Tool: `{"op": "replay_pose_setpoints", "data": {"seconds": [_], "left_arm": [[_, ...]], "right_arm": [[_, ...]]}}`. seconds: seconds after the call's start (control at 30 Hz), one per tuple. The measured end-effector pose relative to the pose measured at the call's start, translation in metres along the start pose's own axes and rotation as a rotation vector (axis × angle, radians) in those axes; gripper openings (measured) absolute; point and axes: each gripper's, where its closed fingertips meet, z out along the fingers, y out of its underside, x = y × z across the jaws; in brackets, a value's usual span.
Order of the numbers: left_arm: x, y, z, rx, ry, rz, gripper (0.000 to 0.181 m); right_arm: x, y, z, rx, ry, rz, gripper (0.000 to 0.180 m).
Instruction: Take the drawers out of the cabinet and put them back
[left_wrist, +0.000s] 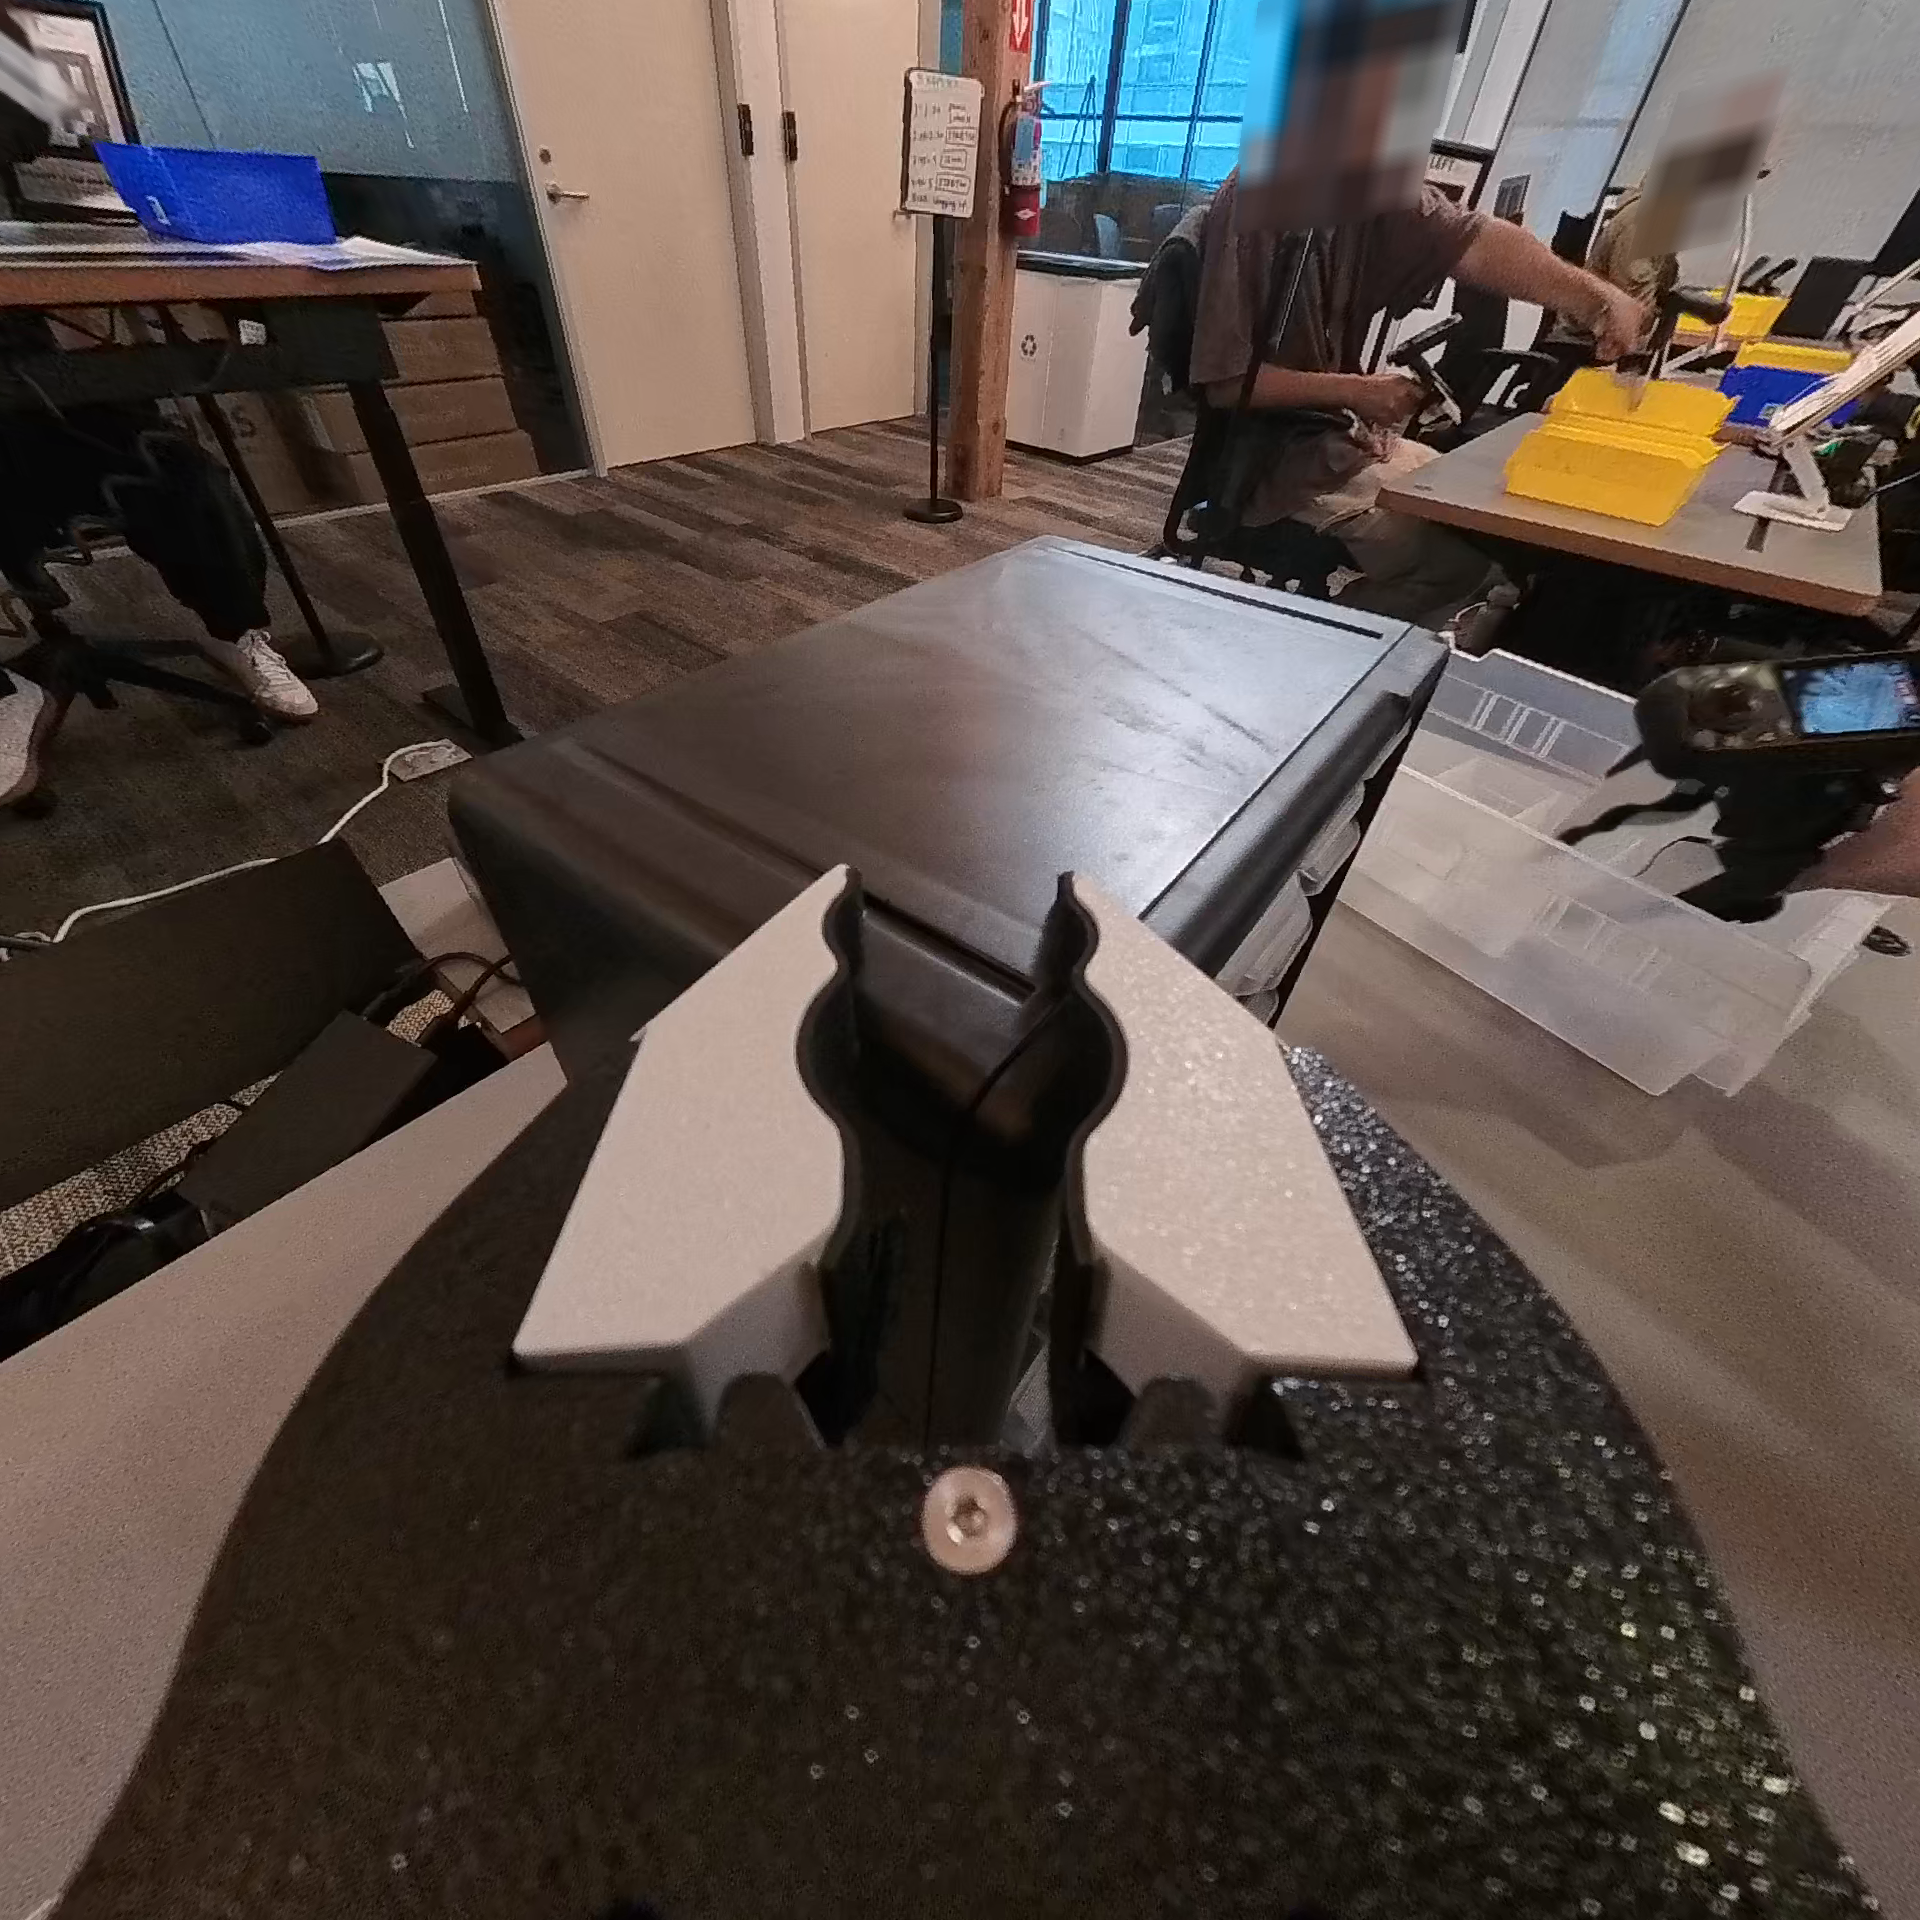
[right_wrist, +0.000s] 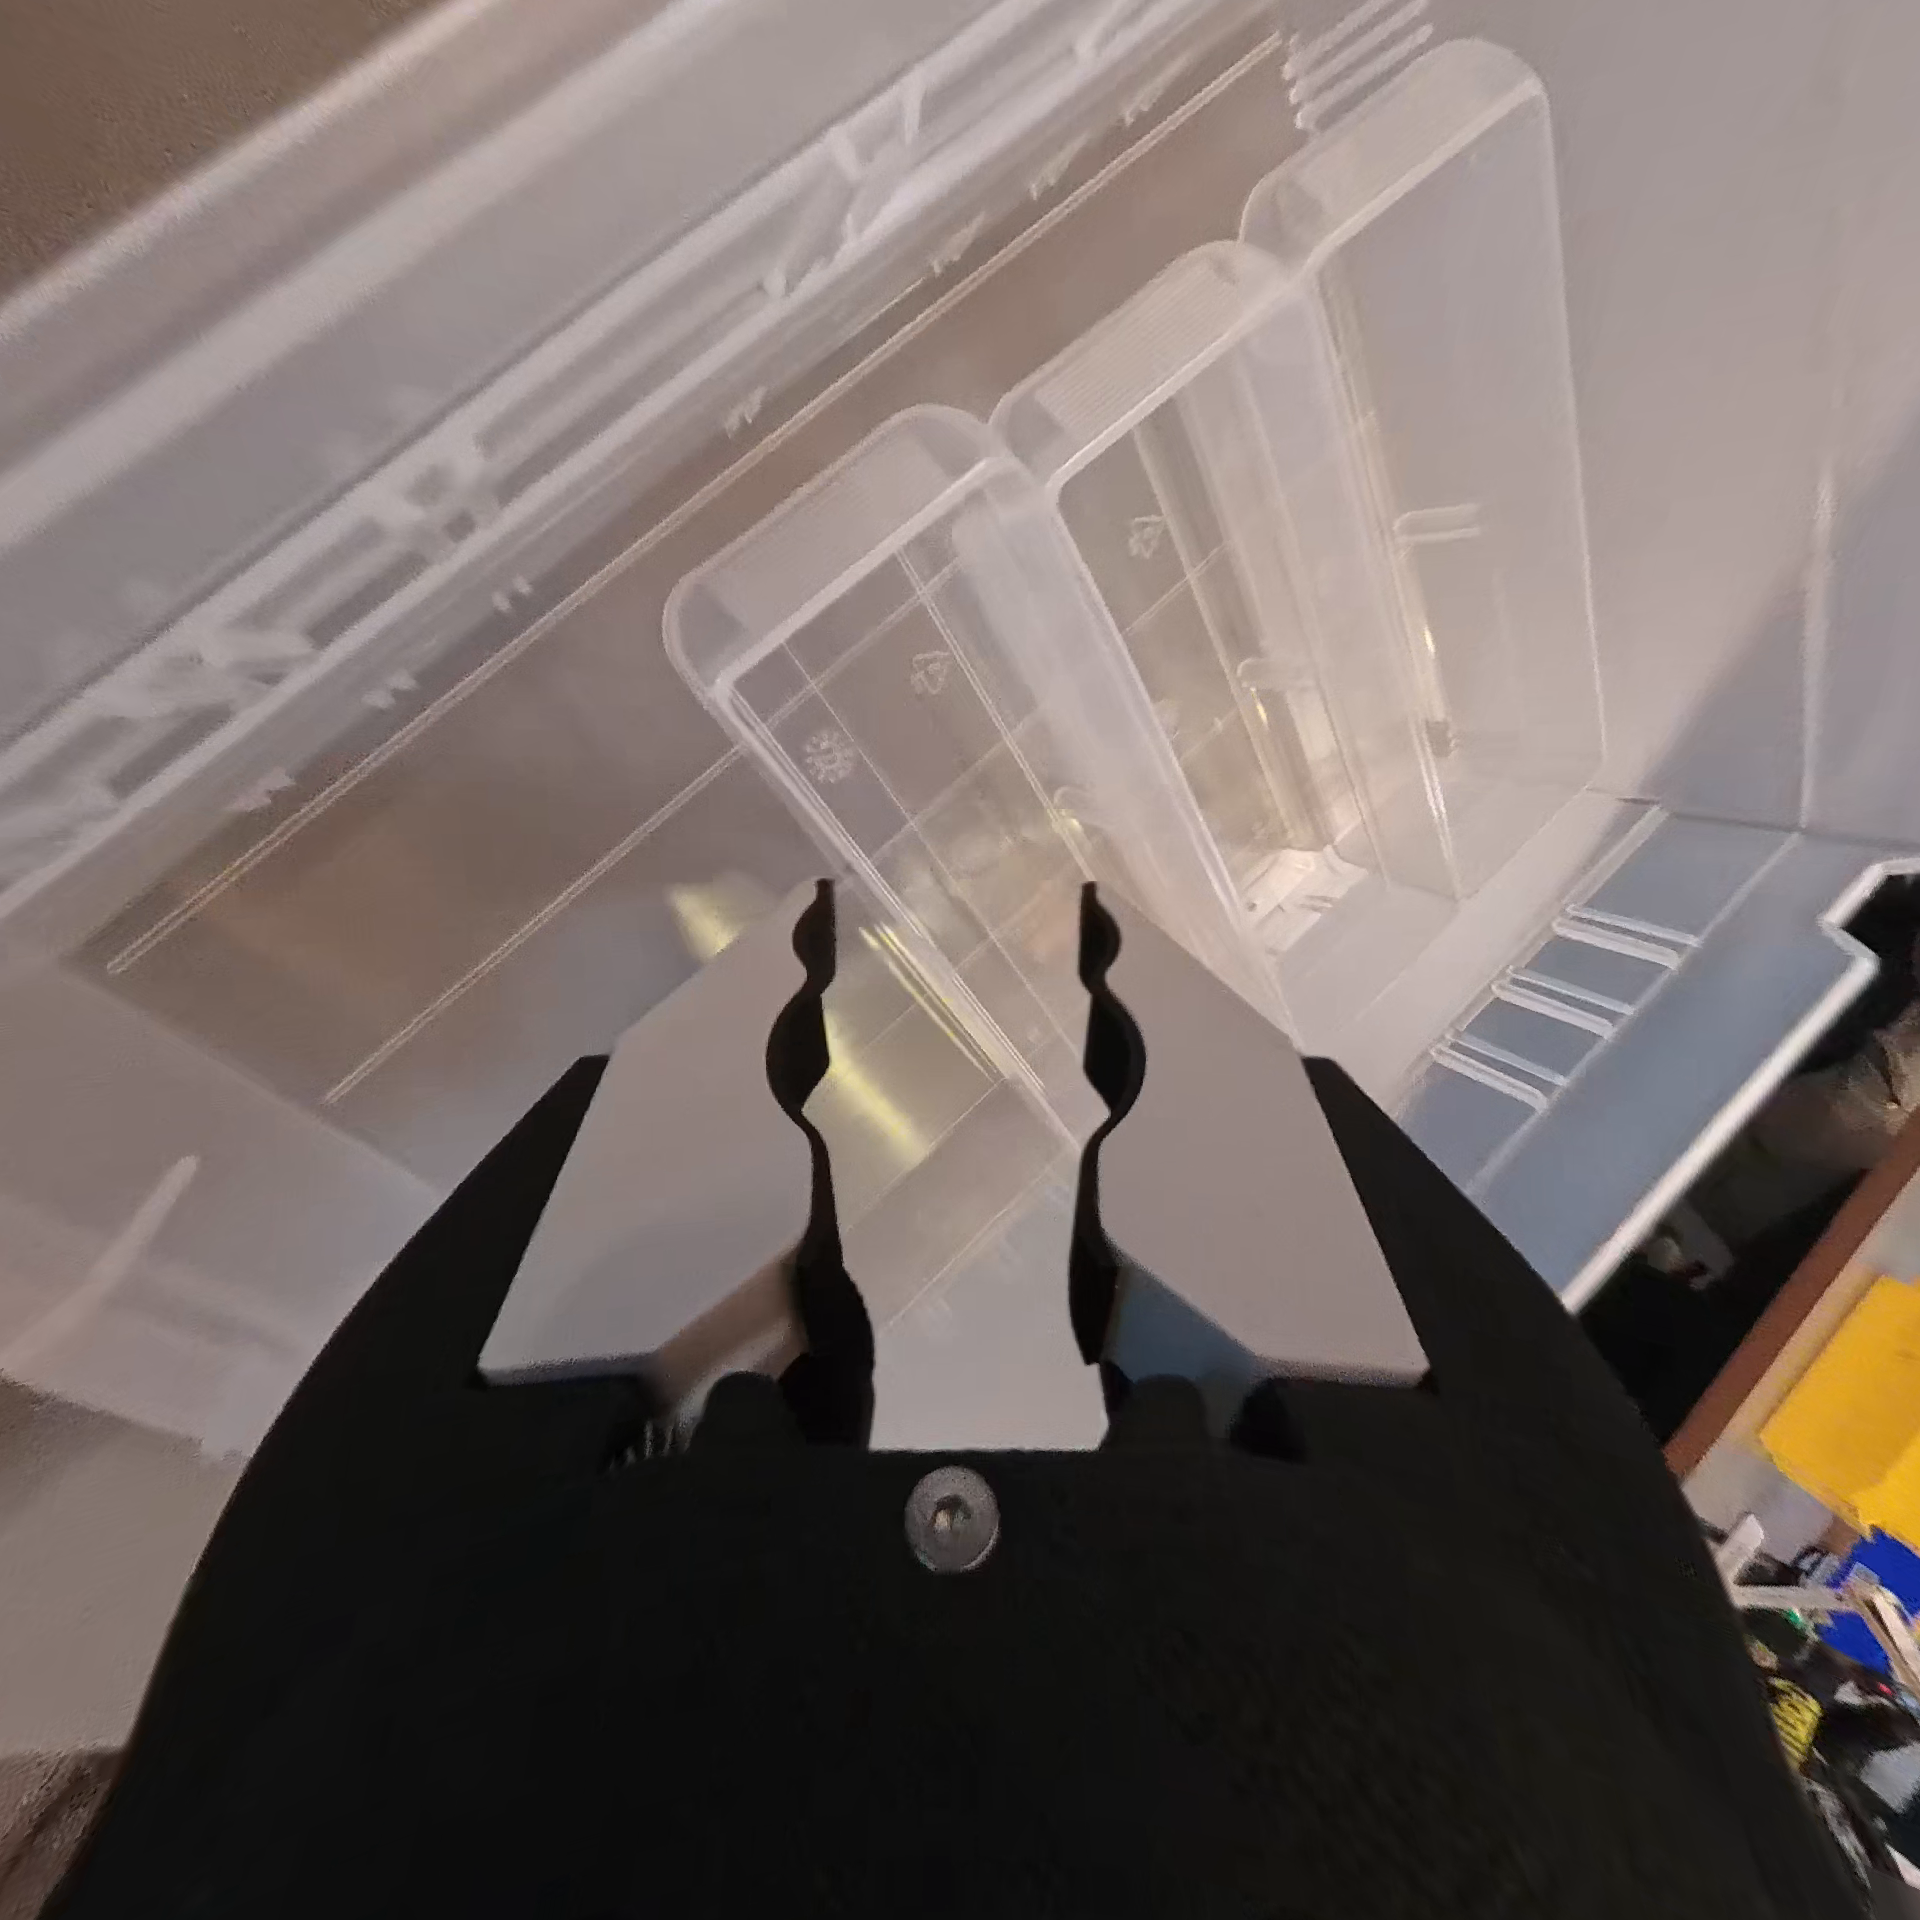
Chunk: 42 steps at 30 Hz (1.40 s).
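Observation:
A black cabinet (left_wrist: 1039, 707) stands on a grey table (left_wrist: 1558, 1195). Clear drawers (left_wrist: 1299, 935) still show in its right face. My left gripper (left_wrist: 961, 883) reaches over the cabinet's near top corner with its jaws apart, and I cannot tell whether they pinch it. Three clear drawers (right_wrist: 935, 727) (right_wrist: 1195, 582) (right_wrist: 1455, 436) lie side by side in a large clear bin (right_wrist: 312, 468), which also shows right of the cabinet in the left wrist view (left_wrist: 1538, 935). My right gripper (right_wrist: 956, 894) is open and empty just above the nearest drawer. It also shows in the left wrist view (left_wrist: 1766, 727).
A person sits at a far desk with yellow bins (left_wrist: 1610, 457). Another desk (left_wrist: 208, 281) stands at the far left with a person's legs under it. A black chair (left_wrist: 187, 997) is close to the table's left edge. A white cable lies on the floor (left_wrist: 208, 883).

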Motion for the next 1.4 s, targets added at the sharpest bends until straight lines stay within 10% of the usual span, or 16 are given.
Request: {"op": "replay_pose_setpoints", "data": {"seconds": [0.23, 0.4, 0.77, 0.9, 1.23, 1.4], "left_arm": [[0.0, 0.0, 0.0, -0.002, -0.005, 0.001, 0.035], [0.0, 0.0, 0.0, -0.003, -0.007, 0.002, 0.035], [0.0, 0.0, 0.0, -0.003, -0.005, 0.001, 0.035], [0.0, 0.0, 0.0, 0.0, 0.0, -0.002, 0.035], [0.0, 0.0, 0.0, 0.001, 0.003, -0.004, 0.036], [0.0, 0.0, 0.001, 0.0, 0.001, -0.002, 0.036]], "right_arm": [[0.047, -0.025, -0.108, 0.211, 0.401, 0.093, 0.047], [-0.009, -0.126, -0.157, 0.516, 0.638, -0.224, 0.046], [-0.092, -0.245, -0.09, 0.58, 0.91, -0.75, 0.038], [-0.092, -0.25, -0.082, 0.572, 0.96, -0.79, 0.01], [-0.119, -0.21, -0.103, 0.581, 0.991, -0.839, 0.008], [-0.137, -0.201, -0.114, 0.707, 0.911, -0.867, 0.09]]}}
